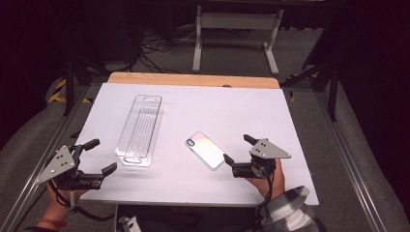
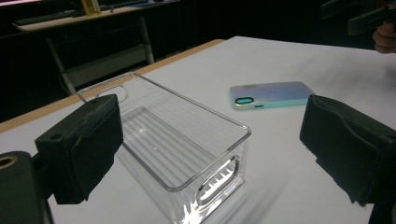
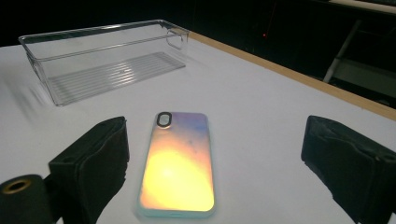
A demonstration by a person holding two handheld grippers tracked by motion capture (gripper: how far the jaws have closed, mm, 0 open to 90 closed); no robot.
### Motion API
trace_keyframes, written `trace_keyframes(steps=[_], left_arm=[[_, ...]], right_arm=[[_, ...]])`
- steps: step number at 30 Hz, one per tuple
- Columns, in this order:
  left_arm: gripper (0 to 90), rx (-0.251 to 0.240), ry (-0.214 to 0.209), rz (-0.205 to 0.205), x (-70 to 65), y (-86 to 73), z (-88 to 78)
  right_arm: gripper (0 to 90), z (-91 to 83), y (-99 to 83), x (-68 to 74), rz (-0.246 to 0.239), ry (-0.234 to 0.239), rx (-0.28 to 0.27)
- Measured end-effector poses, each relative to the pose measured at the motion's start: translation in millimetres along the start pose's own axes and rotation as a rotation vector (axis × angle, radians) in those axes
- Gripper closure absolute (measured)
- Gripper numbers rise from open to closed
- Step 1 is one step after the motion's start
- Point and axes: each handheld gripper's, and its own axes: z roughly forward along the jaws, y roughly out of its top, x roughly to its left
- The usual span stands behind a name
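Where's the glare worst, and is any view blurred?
Right gripper view: a warm yellow glare covers the phone back. Left gripper view: bright glints on the clear bin's near end; both jaws soft. High view: evenly lit table, dark surroundings, slightly soft overall.

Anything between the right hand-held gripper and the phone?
Nothing visible. The right hand-held gripper stands open right at the phone, which lies flat on bare white table. The clear bin sits well off to the left.

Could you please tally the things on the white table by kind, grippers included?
Clear bin: 1
Phone case: 1
Grippers: 2, left gripper and right gripper, both open
Total: 4
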Motion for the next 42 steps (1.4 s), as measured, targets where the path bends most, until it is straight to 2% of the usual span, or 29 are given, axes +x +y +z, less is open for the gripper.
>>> trace_keyframes(steps=[3, 5, 7, 8, 9, 11, 13, 16, 17, 18, 19, 20, 23, 25, 27, 29, 30, 31, 33, 34, 36, 39, 40, 42], left_arm=[[6.9, 0.007, -0.019, 0.012, -3.1, -0.8, 6.4], [6.7, 0.013, -0.027, 0.011, -5.0, -2.1, 8.8], [6.1, 0.025, -0.031, 0.012, -5.3, -3.0, 9.2], [6.0, 0.046, -0.029, 0.012, -5.6, -4.7, 9.6], [6.0, 0.043, -0.030, 0.007, -6.1, -5.8, 9.4], [6.4, 0.043, -0.023, 0.014, -7.0, -7.7, 8.9], [6.3, 0.055, -0.022, 0.021, -7.7, -8.8, 9.0], [6.0, 0.070, -0.030, 0.035, -8.9, -10.6, 11.4], [6.0, 0.074, -0.028, 0.042, -9.4, -10.9, 12.2], [6.0, 0.074, -0.028, 0.042, -9.4, -10.9, 12.2], [6.1, 0.075, -0.033, 0.035, -10.3, -11.6, 12.7], [6.1, 0.081, -0.037, 0.043, -10.1, -11.9, 13.0], [6.0, 0.089, -0.039, 0.042, -10.3, -13.1, 13.9], [6.0, 0.090, -0.038, 0.045, -9.9, -13.1, 13.7], [6.1, 0.090, -0.041, 0.043, -10.2, -13.4, 13.8], [6.7, 0.095, -0.038, 0.052, -10.7, -14.0, 14.1], [6.7, 0.098, -0.036, 0.050, -11.2, -14.5, 14.2], [6.9, 0.103, -0.039, 0.051, -11.2, -14.7, 14.0], [6.8, 0.111, -0.041, 0.047, -11.4, -15.0, 13.8], [6.8, 0.111, -0.039, 0.045, -11.3, -15.2, 13.6], [6.8, 0.115, -0.043, 0.044, -10.8, -15.6, 13.1], [7.9, 0.125, -0.047, 0.042, -10.6, -16.6, 13.1], [8.0, 0.125, -0.047, 0.042, -10.6, -16.6, 13.1], [8.6, 0.117, -0.055, 0.035, -10.3, -17.2, 13.2]], right_arm=[[9.5, 2.2, -2.6, -2.4, 0.014, 0.016, 0.022], [16.2, 3.1, -4.1, -1.9, 0.001, 0.056, 0.061], [15.5, 6.3, -3.0, -0.5, -0.010, 0.063, 0.117], [14.1, 8.9, -1.5, -0.8, -0.007, 0.061, 0.141], [12.7, 11.6, 0.6, -1.8, 0.001, 0.061, 0.157], [10.8, 18.5, 7.1, -4.9, 0.023, 0.071, 0.174], [10.0, 22.5, 10.8, -5.4, 0.024, 0.075, 0.185], [7.3, 45.2, 19.7, -1.8, 0.026, 0.091, 0.270], [7.3, 52.6, 21.0, -0.5, 0.027, 0.102, 0.289], [7.3, 52.6, 21.0, -0.5, 0.027, 0.102, 0.289], [7.2, 71.1, 23.9, 0.9, 0.037, 0.114, 0.346], [7.2, 71.1, 23.9, 0.9, 0.037, 0.114, 0.346], [6.9, 98.9, 29.5, 2.5, 0.054, 0.128, 0.424], [6.9, 110.9, 32.3, 2.8, 0.061, 0.143, 0.457], [7.0, 125.1, 36.0, 3.6, 0.073, 0.155, 0.514], [9.2, 139.0, 38.4, 4.7, 0.076, 0.167, 0.572], [9.2, 139.0, 38.4, 4.7, 0.076, 0.167, 0.572], [13.3, 149.2, 40.3, 7.3, 0.069, 0.179, 0.612], [12.5, 160.6, 40.9, 11.0, 0.055, 0.198, 0.676], [11.8, 166.0, 40.8, 12.7, 0.045, 0.198, 0.711], [10.3, 174.5, 40.3, 14.5, 0.029, 0.167, 0.766], [10.1, 182.2, 38.7, 12.3, 0.036, 0.141, 0.807], [10.1, 182.2, 38.7, 12.3, 0.036, 0.141, 0.807], [9.6, 187.7, 36.3, 10.8, 0.047, 0.138, 0.840]])
